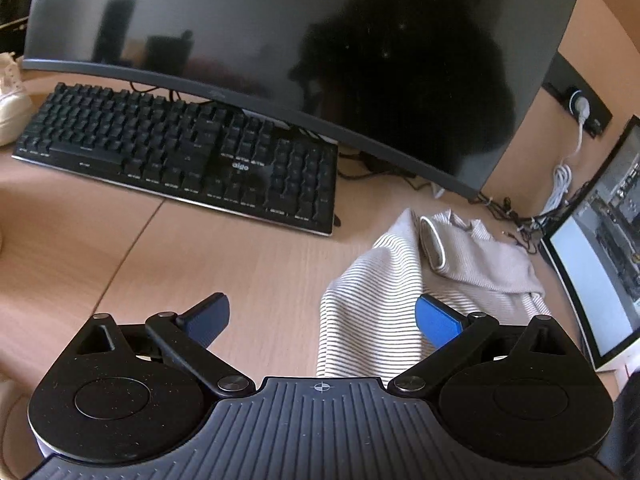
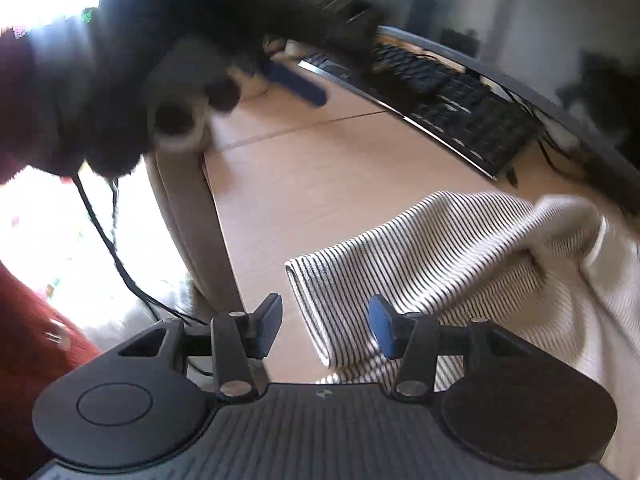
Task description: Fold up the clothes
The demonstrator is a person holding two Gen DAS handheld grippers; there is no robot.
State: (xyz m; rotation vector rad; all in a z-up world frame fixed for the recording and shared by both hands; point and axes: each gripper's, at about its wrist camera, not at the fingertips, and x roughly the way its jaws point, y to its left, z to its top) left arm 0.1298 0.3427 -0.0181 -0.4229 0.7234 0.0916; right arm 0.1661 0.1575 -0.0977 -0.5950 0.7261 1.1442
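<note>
A cream garment with thin dark stripes [image 1: 372, 280] lies crumpled on the wooden desk, right of centre in the left wrist view. My left gripper [image 1: 322, 320] is open wide just above the desk, its right blue pad [image 1: 436, 322] over the cloth's near edge and nothing between the pads. In the right wrist view the garment [image 2: 440, 248] shows a folded striped edge at the near left. My right gripper [image 2: 326, 328] hovers open over that folded corner, and its pads do not press on the cloth. The left gripper's blue finger [image 2: 298, 82] appears blurred at the upper left.
A black keyboard [image 1: 180, 152] and a dark curved monitor [image 1: 280, 40] stand behind the garment. A second lit screen [image 1: 600, 272] and tangled cables [image 1: 560, 184] are at the right. A small grey oval object [image 1: 432, 246] rests on the cloth. The desk edge [image 2: 188, 220] and a red sleeve [image 2: 24, 340] are at the left.
</note>
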